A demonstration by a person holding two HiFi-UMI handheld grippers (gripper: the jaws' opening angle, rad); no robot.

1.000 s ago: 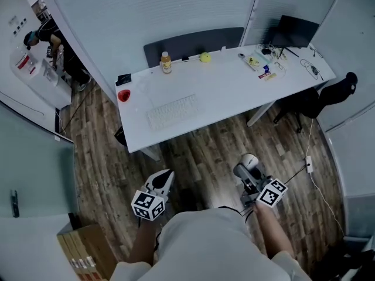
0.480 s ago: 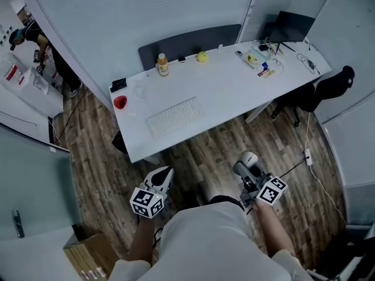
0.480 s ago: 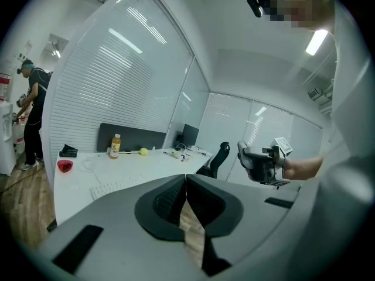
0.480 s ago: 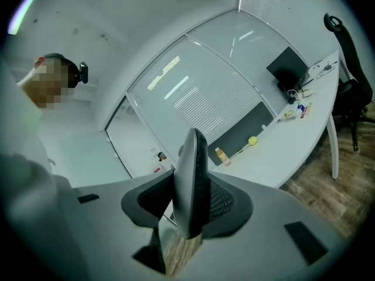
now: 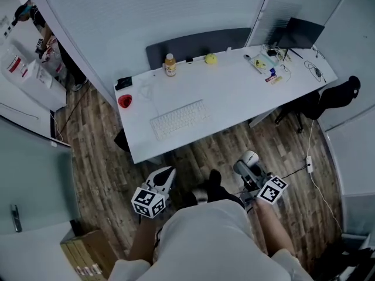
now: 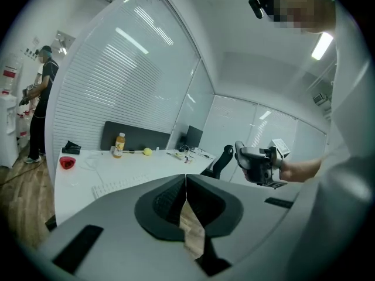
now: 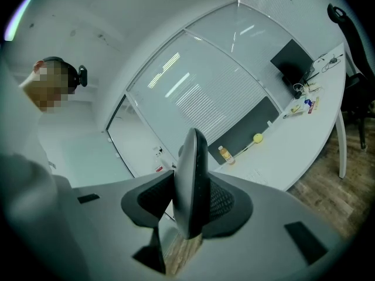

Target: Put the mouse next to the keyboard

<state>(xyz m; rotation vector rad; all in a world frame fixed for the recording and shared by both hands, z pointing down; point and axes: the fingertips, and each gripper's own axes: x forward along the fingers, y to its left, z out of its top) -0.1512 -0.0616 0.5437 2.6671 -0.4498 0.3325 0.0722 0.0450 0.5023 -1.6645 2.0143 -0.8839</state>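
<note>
**Clearances.** The white worktop (image 5: 234, 95) stands ahead of both grippers and well apart from them. Bare wood floor (image 5: 193, 151) separates its near edge from the operator. The keyboard (image 5: 180, 119) lies close to the near edge, in the left half. To the right of the keyboard the worktop is bare as far as the small items (image 5: 266, 69) near the far right corner. A bottle (image 5: 170, 64) and a yellow ball (image 5: 210, 58) stand along the far edge. A red object (image 5: 124, 100) sits by the left edge. A black chair (image 5: 337, 92) stands off the right end.

**Grippers.** The right gripper (image 5: 246, 168) grips the mouse (image 5: 250, 158) over the floor, off the worktop. The left gripper (image 5: 165, 174) has its jaws closed together with nothing between them.

**View differences.** The head view shows only the pale top of the mouse. The right gripper view shows it edge-on, clamped between both pads. The left gripper view shows its two jaws meeting along one seam, with the right gripper off to the side.

**Change from one second ago.** Both grippers occupy the same places in the head view, and the mouse remains clamped. A dark shoe (image 5: 214, 179) now shows between them. The worktop sits slightly further right in the frame.
</note>
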